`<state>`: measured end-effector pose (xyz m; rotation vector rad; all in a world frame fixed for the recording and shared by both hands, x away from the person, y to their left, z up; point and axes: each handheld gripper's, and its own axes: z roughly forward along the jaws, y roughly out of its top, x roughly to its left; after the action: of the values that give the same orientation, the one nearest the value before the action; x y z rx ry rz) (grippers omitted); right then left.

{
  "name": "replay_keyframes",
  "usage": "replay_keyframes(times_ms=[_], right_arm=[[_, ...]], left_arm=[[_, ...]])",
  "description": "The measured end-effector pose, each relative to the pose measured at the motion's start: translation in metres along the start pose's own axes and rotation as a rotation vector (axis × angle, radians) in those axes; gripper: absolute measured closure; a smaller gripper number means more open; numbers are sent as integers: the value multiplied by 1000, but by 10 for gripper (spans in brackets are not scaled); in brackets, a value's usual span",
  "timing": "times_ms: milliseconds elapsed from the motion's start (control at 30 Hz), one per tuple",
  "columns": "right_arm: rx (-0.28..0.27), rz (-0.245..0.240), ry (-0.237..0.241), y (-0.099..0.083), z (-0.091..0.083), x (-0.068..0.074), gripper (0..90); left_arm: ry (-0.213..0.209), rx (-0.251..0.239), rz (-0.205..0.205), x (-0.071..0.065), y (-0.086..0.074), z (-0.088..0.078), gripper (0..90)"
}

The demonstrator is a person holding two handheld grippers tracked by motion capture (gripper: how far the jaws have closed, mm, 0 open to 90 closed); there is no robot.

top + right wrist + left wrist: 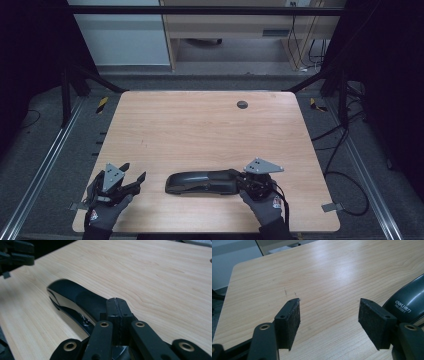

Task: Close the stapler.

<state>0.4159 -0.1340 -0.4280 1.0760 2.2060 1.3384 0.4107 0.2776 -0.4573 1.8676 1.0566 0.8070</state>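
Black deli stapler (pixel 202 182) lies flat on the wooden table (pixel 200 125), near the front edge, long axis running 9-to-3 o'clock in the high view. I read it as a heavy-duty desk model; the brand print and a model number show on its rounded end in the left gripper view (pixel 409 305).

Right gripper (pixel 243 181): jaws pressed fully together, pads meeting with no gap in the right gripper view (pixel 116 305). They sit at the stapler's 3 o'clock end, over its rear. I see nothing pinched between the pads, so I judge this a closed tip pressing or bracing the stapler's tail, not a grasp. Whether it actually bears on the body, I cannot tell.

Left gripper (pixel 134 177): jaws wide apart, bare table between the pads (pixel 289 322), holding nothing. In the high view it sits at 9 o'clock of the stapler, clearly apart from it, tips aimed toward 3 o'clock. The stapler's nose shows just past the right-hand pad in its own view.

Judgement: the spread likely suits closing on the stapler's front end while the right gripper steadies the rear. The glossy, curved shell could slip under the pads.
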Motion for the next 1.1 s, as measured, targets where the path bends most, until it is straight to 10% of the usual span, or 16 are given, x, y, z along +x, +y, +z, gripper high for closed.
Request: replay_keyframes(times_ms=[1100], right_arm=[[21,26,-23,-18,10,-4,900]], left_arm=[[-3,15,8,-1,-4,3,337]])
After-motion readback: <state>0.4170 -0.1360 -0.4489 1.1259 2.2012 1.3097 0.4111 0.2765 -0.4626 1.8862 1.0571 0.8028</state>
